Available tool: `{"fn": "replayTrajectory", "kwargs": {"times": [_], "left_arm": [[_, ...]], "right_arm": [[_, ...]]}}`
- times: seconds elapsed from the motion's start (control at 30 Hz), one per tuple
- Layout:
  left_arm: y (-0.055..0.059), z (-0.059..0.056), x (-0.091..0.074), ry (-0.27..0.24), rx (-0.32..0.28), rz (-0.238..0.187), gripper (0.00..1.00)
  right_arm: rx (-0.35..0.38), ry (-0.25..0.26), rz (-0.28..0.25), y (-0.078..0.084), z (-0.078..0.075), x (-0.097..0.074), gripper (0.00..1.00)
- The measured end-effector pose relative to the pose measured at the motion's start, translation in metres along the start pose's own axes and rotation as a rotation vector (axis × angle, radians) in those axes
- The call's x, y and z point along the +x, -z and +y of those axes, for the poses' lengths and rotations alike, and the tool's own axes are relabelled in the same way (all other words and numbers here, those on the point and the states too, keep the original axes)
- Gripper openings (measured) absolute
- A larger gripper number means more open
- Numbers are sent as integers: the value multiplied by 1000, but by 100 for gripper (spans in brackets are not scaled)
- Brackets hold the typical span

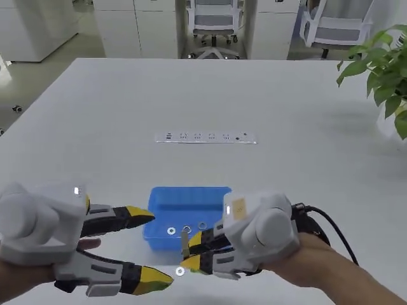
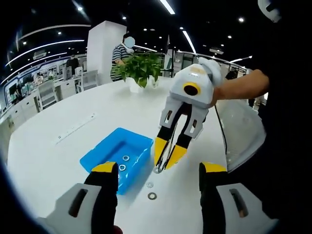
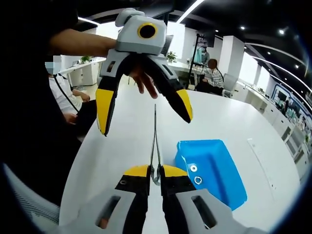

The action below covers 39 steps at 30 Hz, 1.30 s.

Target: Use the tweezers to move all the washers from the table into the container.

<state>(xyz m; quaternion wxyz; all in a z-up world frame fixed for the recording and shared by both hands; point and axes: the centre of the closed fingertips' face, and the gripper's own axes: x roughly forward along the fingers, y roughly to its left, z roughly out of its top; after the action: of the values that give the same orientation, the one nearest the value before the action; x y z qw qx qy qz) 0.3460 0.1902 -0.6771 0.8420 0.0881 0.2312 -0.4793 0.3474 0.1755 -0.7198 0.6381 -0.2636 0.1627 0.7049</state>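
Washers [image 2: 152, 196] are small, flat, shiny metal rings. In the left gripper view two lie on the matte white table [image 2: 63, 161] at lower centre, just beside the container [image 2: 134, 144], and two more lie inside it. In the head view three sit on the container's floor at lower centre, and one lies on the table just below it. The container is a shallow, rectangular tray of blue plastic with rounded corners. The tweezers [image 3: 155, 136] are thin, straight steel that narrows to a fine point.

The right gripper [image 3: 155, 170] has its yellow-tipped jaws drawn almost together, pinching the tweezers near their back end. In the head view it sits at lower centre-right, held in a hand and pointing left, with the tweezers hanging down before the container's near wall. In the left gripper view the tweezer tip is low over the table, near the loose washers; contact cannot be told.

The left gripper [image 2: 158, 169] has its jaws spread wide and holds nothing. It lies at the lower left of the head view, pointing right, with its upper tip at the container's left edge.

A white power strip [image 1: 205, 137] lies flat mid-frame, well apart from the container. A leafy green plant [image 1: 381, 70] stands at the upper right, and office chairs [image 1: 214, 25] stand along the top.
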Motion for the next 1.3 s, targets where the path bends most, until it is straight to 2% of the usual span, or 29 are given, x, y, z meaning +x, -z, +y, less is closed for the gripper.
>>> {"fn": "replayTrajectory", "kwargs": {"times": [0.17, 0.33, 0.47, 0.63, 1.0, 1.3], "left_arm": [[0, 3, -5, -57, -29, -18, 82], [2, 4, -8, -89, -47, -23, 88], [1, 6, -11, -131, -55, -36, 94], [0, 7, -12, -158, -62, -43, 99], [0, 13, -11, -204, -81, -47, 99], [0, 17, -8, -213, -84, -50, 99]], "right_arm": [[-4, 4, -2, -5, -5, -6, 9], [-10, 15, -9, -11, -15, -12, 9], [-11, 28, -13, -10, -24, -17, 9], [-11, 33, -12, -8, -32, -18, 9], [-10, 49, -14, 2, -53, -20, 9], [-4, 56, -14, 11, -66, -13, 9]]}}
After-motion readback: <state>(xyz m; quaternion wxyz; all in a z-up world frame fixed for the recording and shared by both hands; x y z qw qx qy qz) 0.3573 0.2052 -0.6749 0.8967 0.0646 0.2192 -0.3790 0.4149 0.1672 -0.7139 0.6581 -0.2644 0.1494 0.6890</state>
